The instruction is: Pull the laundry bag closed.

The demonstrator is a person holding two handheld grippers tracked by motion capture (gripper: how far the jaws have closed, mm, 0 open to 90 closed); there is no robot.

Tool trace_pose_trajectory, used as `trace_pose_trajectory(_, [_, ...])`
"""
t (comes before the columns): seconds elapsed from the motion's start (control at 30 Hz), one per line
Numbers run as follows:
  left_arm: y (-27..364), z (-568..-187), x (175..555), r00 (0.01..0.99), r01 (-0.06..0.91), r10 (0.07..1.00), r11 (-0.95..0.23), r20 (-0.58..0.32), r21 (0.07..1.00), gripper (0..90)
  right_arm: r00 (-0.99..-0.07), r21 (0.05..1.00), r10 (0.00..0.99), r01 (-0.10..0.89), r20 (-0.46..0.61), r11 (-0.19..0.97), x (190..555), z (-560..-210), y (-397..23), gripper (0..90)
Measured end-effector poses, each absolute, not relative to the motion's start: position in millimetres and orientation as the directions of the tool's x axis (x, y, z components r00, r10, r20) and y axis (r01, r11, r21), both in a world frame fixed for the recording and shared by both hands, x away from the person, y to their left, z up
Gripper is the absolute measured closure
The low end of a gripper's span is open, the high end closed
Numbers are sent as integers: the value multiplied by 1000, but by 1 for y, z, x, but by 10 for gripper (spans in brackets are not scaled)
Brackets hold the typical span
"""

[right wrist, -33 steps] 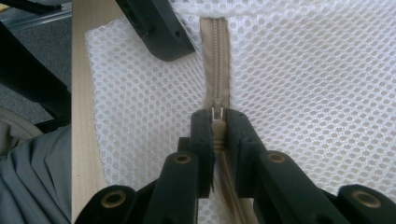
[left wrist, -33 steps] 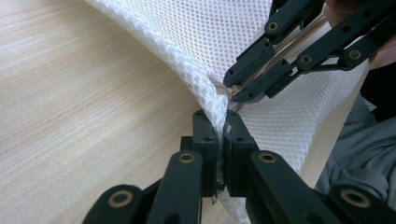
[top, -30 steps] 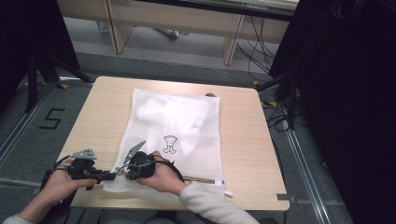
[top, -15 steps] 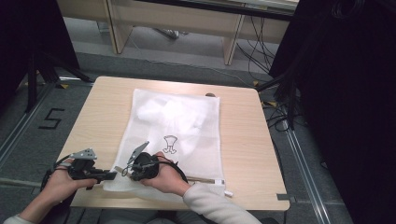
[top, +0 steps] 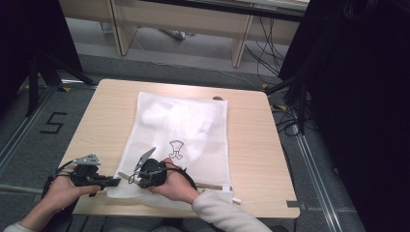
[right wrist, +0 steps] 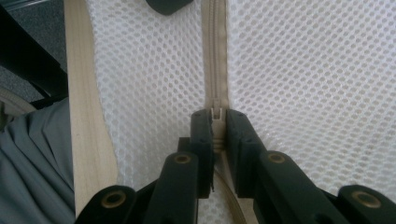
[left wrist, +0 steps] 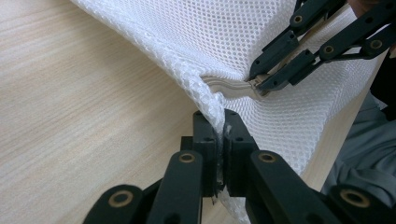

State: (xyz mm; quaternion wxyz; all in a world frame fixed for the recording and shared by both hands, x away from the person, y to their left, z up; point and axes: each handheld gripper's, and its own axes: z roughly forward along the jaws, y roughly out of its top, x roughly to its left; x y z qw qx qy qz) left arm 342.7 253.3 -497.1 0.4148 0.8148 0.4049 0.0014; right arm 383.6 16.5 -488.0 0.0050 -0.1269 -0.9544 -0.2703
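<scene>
A white mesh laundry bag (top: 181, 137) lies flat on a wooden table (top: 251, 145), its near edge close to the table's front edge. What is inside it is blurred white and hard to make out. The left gripper (left wrist: 219, 135) is clamped on the bag's near left corner. The right gripper (right wrist: 217, 122) is clamped on the zipper pull (right wrist: 216, 113), just beside it; the beige zipper (right wrist: 214, 56) runs ahead. Bare tabletop lies left, right and beyond the bag.
</scene>
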Motion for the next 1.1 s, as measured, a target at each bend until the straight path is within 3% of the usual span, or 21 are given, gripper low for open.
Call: trace_pose_trajectory(1.1, [254,-498,343,670,659,669,-336,-322,672,852,-960,496,267,274,87,824,385,-482,-9,823])
